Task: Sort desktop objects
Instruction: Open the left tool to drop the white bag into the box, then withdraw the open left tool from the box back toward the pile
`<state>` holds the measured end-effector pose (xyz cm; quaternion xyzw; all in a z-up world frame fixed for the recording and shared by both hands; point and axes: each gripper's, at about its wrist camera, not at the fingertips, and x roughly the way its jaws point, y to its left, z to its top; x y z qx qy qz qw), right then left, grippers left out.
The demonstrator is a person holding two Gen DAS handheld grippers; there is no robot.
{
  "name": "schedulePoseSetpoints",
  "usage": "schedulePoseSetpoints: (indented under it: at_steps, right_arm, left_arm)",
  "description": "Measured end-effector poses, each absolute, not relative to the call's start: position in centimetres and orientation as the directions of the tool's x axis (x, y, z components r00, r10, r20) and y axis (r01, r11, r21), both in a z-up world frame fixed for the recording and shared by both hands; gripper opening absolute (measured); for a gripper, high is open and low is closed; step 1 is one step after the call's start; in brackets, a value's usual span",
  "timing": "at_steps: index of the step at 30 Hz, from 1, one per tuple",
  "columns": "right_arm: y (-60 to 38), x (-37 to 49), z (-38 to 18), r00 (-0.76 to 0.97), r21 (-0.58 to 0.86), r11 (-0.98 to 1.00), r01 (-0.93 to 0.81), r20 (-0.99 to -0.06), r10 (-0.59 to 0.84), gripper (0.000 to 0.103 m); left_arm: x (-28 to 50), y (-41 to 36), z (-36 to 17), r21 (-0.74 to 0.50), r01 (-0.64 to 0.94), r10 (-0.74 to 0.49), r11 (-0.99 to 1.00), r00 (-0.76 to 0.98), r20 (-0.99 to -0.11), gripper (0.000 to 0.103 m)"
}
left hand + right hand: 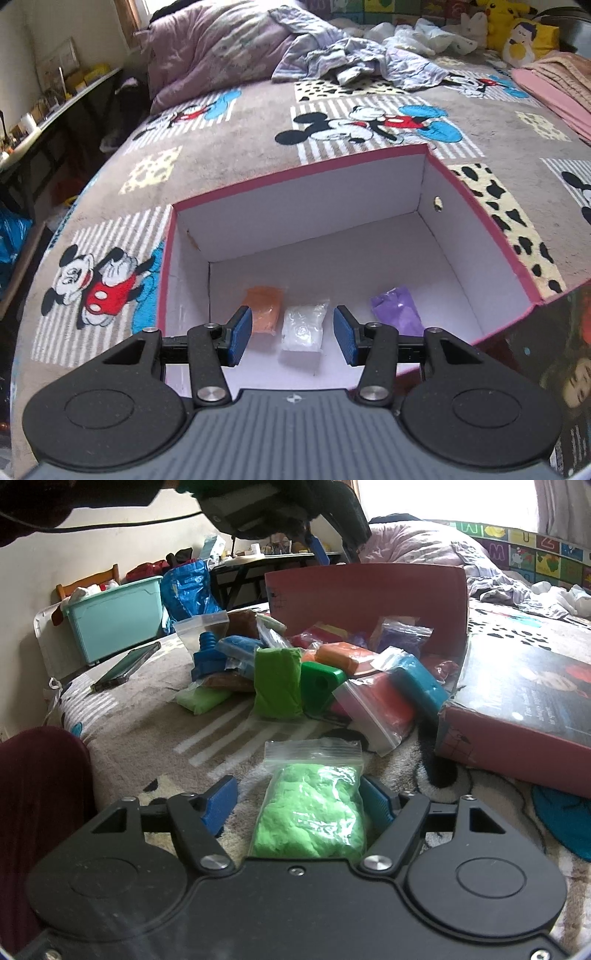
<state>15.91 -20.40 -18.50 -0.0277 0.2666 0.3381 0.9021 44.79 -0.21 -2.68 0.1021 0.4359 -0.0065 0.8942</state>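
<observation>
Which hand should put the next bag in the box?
Probably the right: the right hand-held gripper already has the green bag between its fingers. The left hand-held gripper hangs empty over the box.

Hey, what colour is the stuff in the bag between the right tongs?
Bright green, in a clear zip bag; the right wrist view shows it best.

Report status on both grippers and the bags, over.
Left gripper open, empty, above box; orange, white, purple bags inside. Right gripper open around the green bag, not clamped. Nothing in the way.
</observation>
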Motion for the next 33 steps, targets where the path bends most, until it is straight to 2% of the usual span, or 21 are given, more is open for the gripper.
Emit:
schedulePoseSetpoints:
  at_steps: [7, 9, 15, 18, 23, 33]
  right_arm:
    - [-20.7, 15.5, -18.3, 0.635, 0.133, 0.773, -0.62, -0.494, 0.594, 0.073]
    - [-20.8, 15.4, -18.3, 0.637, 0.137, 0.774, -0.618, -0.491, 0.595, 0.073]
    - [-21.1, 14.9, -18.1, 0.645, 0.134, 0.781, -0.61, -0.488, 0.588, 0.071]
    - [-21.3, 14.7, -18.0, 0.652, 0.122, 0.788, -0.604, -0.493, 0.576, 0.065]
    - [-21.4, 14.2, -17.8, 0.654, 0.114, 0.791, -0.601, -0.498, 0.569, 0.065]
    - [-20.2, 12.7, -17.4, 0.664, 0.088, 0.804, -0.588, -0.515, 0.542, 0.065]
  left_arm:
    - [41.7, -0.4, -0.8, 0.17, 0.115, 0.055, 0.979, 0.65, -0.758, 0.048]
    - [40.7, -0.4, -0.5, 0.162, 0.121, 0.043, 0.979, 0.659, -0.751, 0.059]
    - [37.6, -0.3, 0.1, 0.157, 0.133, 0.024, 0.979, 0.681, -0.732, 0.059]
    - [35.4, -0.3, 0.2, 0.17, 0.139, 0.024, 0.976, 0.701, -0.712, 0.059]
    - [30.4, 0.0, -0.8, 0.17, 0.134, 0.017, 0.976, 0.737, -0.675, 0.059]
    - [20.2, 1.2, -6.2, 0.115, 0.056, 0.03, 0.992, 0.77, -0.637, 0.059]
